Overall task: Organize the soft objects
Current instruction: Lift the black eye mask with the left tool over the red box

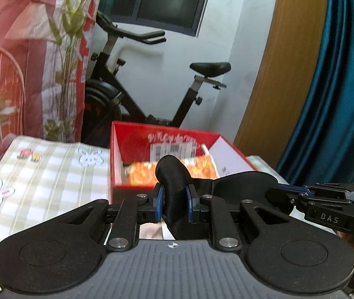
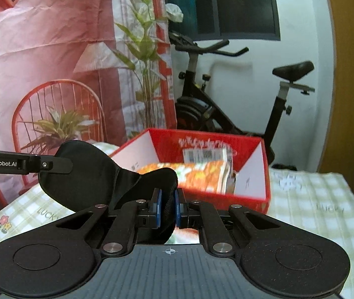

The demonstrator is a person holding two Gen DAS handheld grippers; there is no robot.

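A black soft sleep mask (image 1: 173, 174) hangs in the air, stretched between both grippers. My left gripper (image 1: 174, 199) is shut on one end of it, and the fabric bulges up between the blue pads. My right gripper (image 2: 168, 208) is shut on the other end, pinching the mask (image 2: 89, 172) and its strap. Each gripper shows in the other's view: the right gripper (image 1: 276, 191) at the right, the left gripper (image 2: 67, 165) at the left. Just beyond the mask stands an open red box (image 2: 201, 137) holding an orange patterned soft item (image 2: 201, 174). The box (image 1: 162, 132) is seen from both sides.
The box sits on a green-and-white checked cloth (image 1: 52, 174) printed with rabbits. Behind it stand a black exercise bike (image 1: 132, 104), a pink printed backdrop (image 2: 39, 49), a wooden door (image 1: 276, 74) and a blue curtain (image 1: 339, 87).
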